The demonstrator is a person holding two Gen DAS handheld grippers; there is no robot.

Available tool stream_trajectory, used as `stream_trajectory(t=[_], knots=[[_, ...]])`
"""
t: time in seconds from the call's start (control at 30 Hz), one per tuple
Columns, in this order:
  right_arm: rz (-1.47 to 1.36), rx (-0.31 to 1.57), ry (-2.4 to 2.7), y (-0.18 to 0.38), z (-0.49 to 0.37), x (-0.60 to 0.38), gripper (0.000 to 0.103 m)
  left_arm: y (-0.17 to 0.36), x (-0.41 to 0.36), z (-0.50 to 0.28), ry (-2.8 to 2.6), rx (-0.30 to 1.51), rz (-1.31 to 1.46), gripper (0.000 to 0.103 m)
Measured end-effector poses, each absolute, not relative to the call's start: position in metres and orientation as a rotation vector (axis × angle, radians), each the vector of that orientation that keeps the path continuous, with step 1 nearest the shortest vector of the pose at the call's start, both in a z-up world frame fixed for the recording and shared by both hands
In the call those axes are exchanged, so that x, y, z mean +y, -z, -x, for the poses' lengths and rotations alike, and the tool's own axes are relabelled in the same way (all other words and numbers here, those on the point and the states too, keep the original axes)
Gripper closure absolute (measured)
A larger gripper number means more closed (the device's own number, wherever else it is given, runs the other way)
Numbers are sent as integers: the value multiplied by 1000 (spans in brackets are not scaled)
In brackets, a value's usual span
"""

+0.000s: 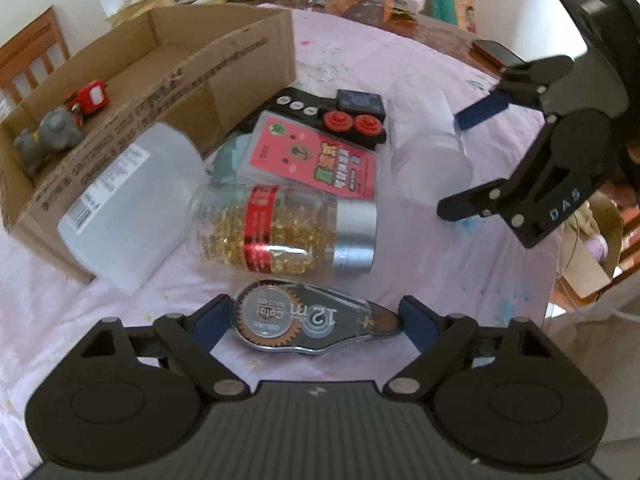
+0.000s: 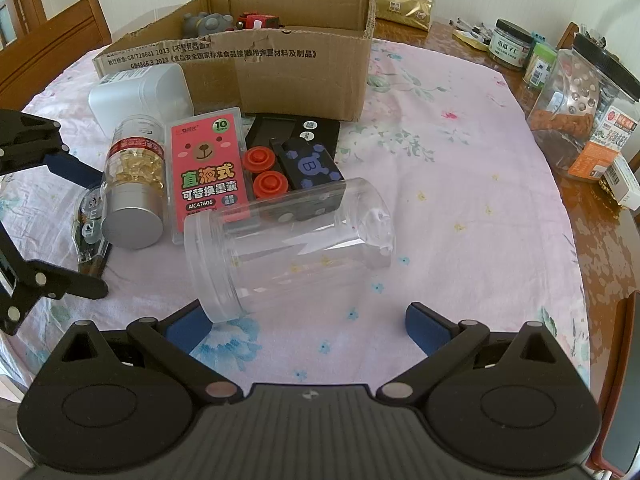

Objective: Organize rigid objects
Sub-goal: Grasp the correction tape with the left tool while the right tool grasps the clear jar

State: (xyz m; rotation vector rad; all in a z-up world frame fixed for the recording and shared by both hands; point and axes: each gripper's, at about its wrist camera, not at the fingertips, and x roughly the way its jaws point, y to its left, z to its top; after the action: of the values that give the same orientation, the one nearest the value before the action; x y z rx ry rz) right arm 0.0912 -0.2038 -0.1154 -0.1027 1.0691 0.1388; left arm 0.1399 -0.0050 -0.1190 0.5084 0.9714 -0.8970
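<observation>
My left gripper (image 1: 314, 320) hangs low over the pink tablecloth. A correction tape dispenser (image 1: 304, 326) lies lengthwise between its blue pads, which touch both of its ends. Just beyond lie a capsule bottle (image 1: 280, 232) with a silver cap, a white tub (image 1: 132, 204), a pink ink cartridge case (image 1: 316, 156) and a black toy (image 1: 340, 116) with red wheels. My right gripper (image 2: 306, 326) stands open, nothing between its fingers. A clear empty jar (image 2: 288, 248) lies on its side just ahead, lid end by the left finger. The cardboard box (image 2: 300, 72) holds a grey toy (image 2: 208, 22) and a red car (image 2: 258, 22).
Food jars (image 2: 576, 100) and packets crowd the table's right edge, and a gold tissue pack (image 2: 404, 8) sits behind the box. A phone (image 1: 496, 54) lies near the far edge. Wooden chairs (image 2: 52, 48) ring the table. Bare tablecloth (image 2: 460, 208) lies right of the clear jar.
</observation>
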Motion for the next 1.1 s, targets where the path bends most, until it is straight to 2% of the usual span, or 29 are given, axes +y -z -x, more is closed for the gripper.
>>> stream_trajectory(t=[0.43,0.67,1.1], knots=[[113,1044,-161,115,-88,-206,0,118,53,-127,476,1053,-270,14],[144,1057,-218,115,-95,-207,0,123,56,-124,470,1028,-265,3],[209,1064,-292,106,-107,-208,0,125,57,-122,457,1008,-253,1]])
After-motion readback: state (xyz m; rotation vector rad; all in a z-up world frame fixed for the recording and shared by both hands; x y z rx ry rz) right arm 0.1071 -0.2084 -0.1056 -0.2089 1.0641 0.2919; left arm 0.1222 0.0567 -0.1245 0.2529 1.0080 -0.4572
